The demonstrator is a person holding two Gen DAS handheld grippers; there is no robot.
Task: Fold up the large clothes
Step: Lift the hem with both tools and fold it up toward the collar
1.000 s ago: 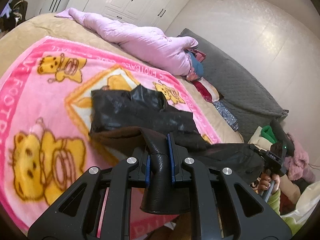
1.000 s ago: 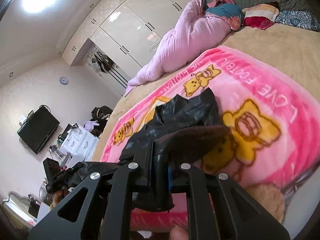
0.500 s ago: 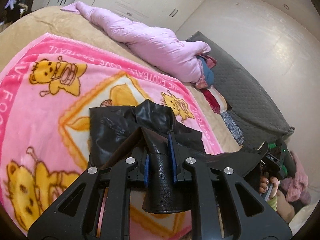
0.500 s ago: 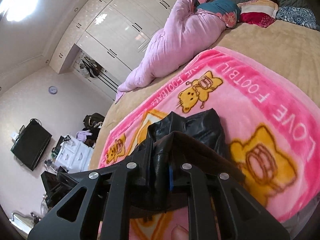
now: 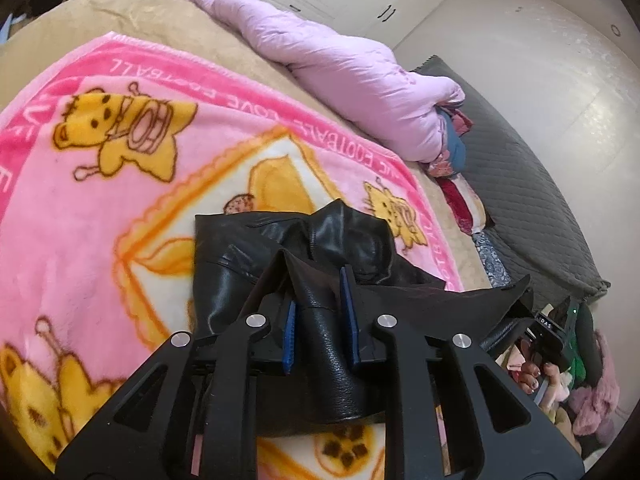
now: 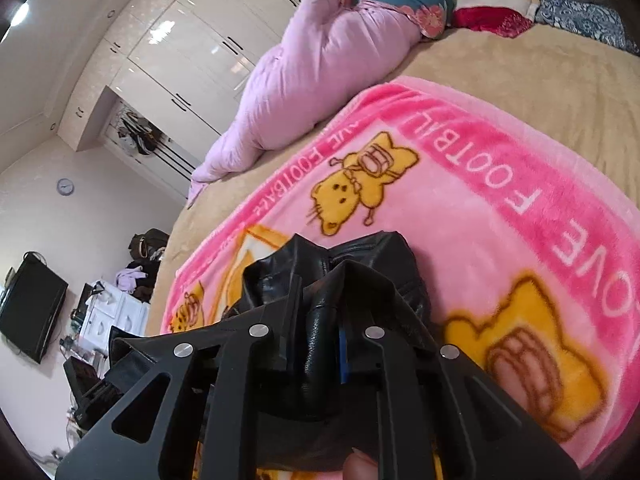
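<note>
A black leather jacket [image 5: 240, 248] lies partly folded on a pink cartoon blanket [image 5: 100, 200]. My left gripper [image 5: 318, 292] has a bunched fold of the jacket's near edge between its blue pads, and its jaws are opening slightly. In the right wrist view, my right gripper [image 6: 320, 300] is shut on another fold of the same jacket [image 6: 360, 252], lifted over the part lying on the blanket [image 6: 480, 200]. The held edge stretches between the two grippers. A hand with the right gripper [image 5: 552, 332] shows at the left wrist view's right edge.
A rolled lilac duvet [image 5: 340, 64] lies along the far side of the tan bed [image 5: 160, 24], with pillows [image 5: 460, 200] and a grey headboard [image 5: 520, 184] to the right. White wardrobes [image 6: 192, 52] stand behind. A TV [image 6: 28, 312] and cluttered drawers [image 6: 108, 316] are beside the bed.
Both grippers have carried the jacket's lifted edge forward over the part lying on the blanket. The lying part now sits closer under the fingers, and more blanket shows behind it.
</note>
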